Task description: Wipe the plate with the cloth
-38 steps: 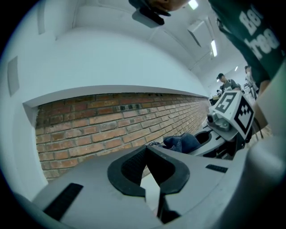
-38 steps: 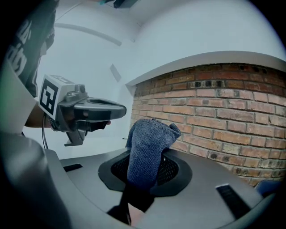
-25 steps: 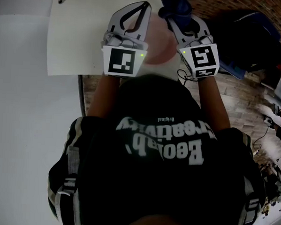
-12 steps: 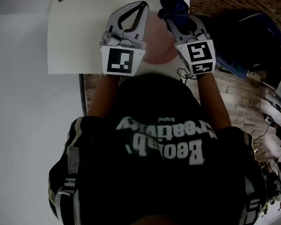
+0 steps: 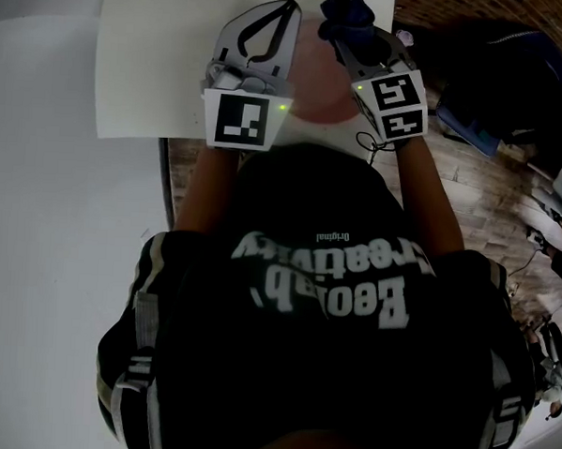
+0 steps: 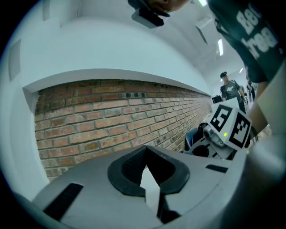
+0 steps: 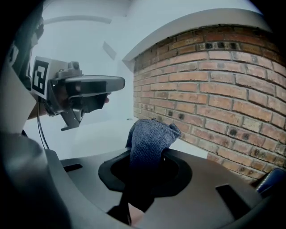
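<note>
In the head view a pink plate (image 5: 319,78) is held up between my two grippers, over the near edge of a white table (image 5: 149,62). My left gripper (image 5: 287,13) is shut on the plate's left rim. In the left gripper view only a thin pale edge of the plate (image 6: 149,176) shows between the jaws of the left gripper (image 6: 151,183). My right gripper (image 5: 352,33) is shut on a dark blue knitted cloth (image 5: 345,10), which bunches out past its tips at the plate's far right side. The cloth (image 7: 149,138) stands up out of the right gripper (image 7: 145,179).
A brick wall (image 6: 98,120) fills the background of both gripper views. A dark bag (image 5: 496,71) lies on the brick floor to the right. The other gripper shows in each gripper view: the right gripper (image 6: 228,129), the left gripper (image 7: 85,91).
The right gripper with the cloth has shifted a little farther away and to the left along the plate. The left gripper has barely moved.
</note>
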A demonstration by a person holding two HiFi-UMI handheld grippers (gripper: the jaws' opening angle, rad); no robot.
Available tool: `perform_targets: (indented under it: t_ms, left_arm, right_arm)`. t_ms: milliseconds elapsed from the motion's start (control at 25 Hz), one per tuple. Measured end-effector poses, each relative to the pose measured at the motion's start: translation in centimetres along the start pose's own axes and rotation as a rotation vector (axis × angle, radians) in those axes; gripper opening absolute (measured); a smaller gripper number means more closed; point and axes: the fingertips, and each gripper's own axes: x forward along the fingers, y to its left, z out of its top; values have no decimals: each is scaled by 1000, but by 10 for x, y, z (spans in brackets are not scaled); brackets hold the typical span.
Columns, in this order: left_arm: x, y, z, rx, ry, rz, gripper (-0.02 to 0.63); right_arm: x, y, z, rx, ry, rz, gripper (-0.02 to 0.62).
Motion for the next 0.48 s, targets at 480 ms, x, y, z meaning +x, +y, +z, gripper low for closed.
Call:
perform_targets:
  t_ms: [480]
  left_arm:
    - [-24,26,-16,-11,25,31,3]
  right_arm:
    - [46,29,-49,-16,175,50,78]
